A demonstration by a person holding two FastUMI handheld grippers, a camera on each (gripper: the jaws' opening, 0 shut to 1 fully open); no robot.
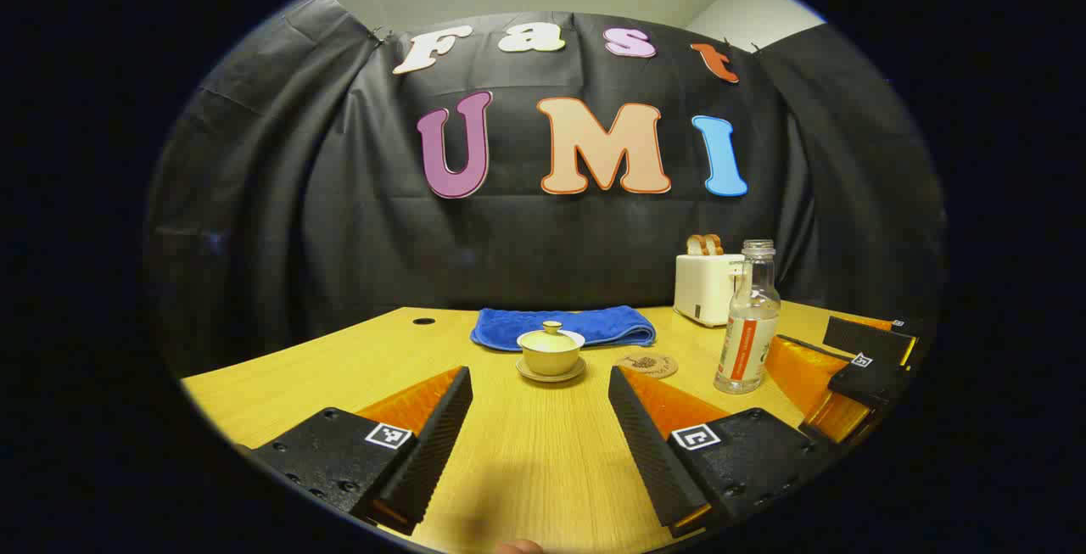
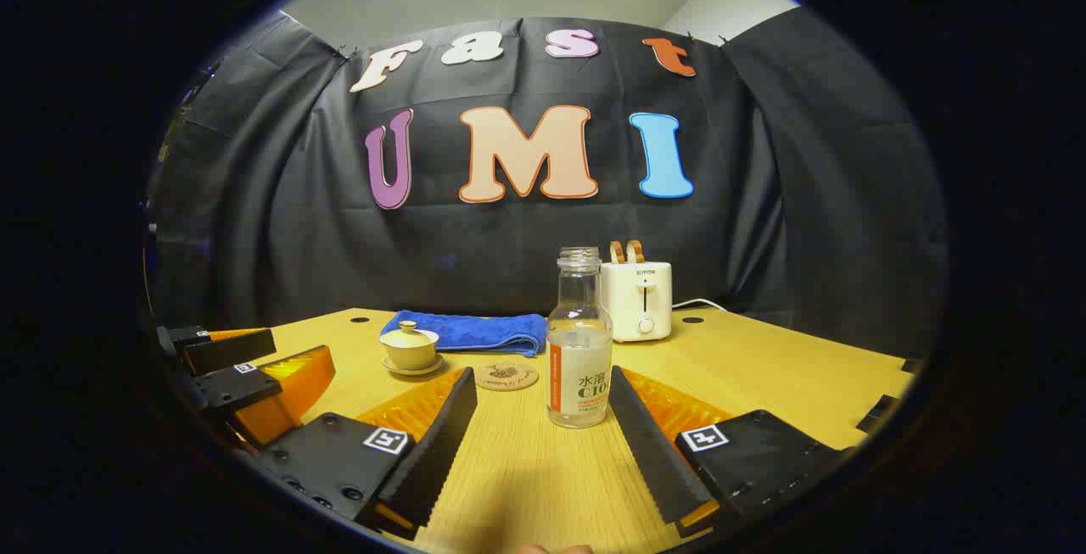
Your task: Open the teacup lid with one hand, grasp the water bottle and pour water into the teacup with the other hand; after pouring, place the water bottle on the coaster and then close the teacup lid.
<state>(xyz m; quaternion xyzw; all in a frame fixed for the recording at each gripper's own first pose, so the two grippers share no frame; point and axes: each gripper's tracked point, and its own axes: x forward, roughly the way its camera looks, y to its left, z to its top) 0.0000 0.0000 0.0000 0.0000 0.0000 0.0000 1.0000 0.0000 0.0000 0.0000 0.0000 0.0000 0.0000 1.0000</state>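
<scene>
**Both grippers wide apart over the table, nothing held**

Left gripper (image 1: 540, 397) hangs low over the wooden table (image 1: 280, 376) with its two fingers spread and nothing between them but bare tabletop. Straight ahead of it, beyond the fingertips, the teacup (image 1: 551, 352) sits on its saucer with the lid (image 1: 552, 334) in place, knob up. Behind the cup lies a folded blue towel (image 1: 563, 325). Just right of the cup is the round coaster (image 1: 647, 364), flat on the table and bare. Further right the water bottle (image 1: 747, 321) stands upright, uncapped, partly filled, near the coaster but apart from it. A white toaster (image 1: 706, 285) with two slices in its slots stands behind the bottle, by the black cloth wall. At the far right edge of the left gripper view, the other gripper reaches in, just beside the bottle.

In the right gripper view, the left gripper (image 2: 227, 372) shows at the far left edge. Then come the teacup (image 2: 409, 349) with its lid on, the towel (image 2: 475, 332) behind it, and the coaster (image 2: 506, 377). Right gripper (image 2: 543, 405) is also parted, its fingers to either side of the water bottle (image 2: 580, 342), whose base is level with the fingertips; neither finger touches it. The toaster (image 2: 638, 299) stands behind and just right of the bottle, its cord trailing off to the right.
</scene>
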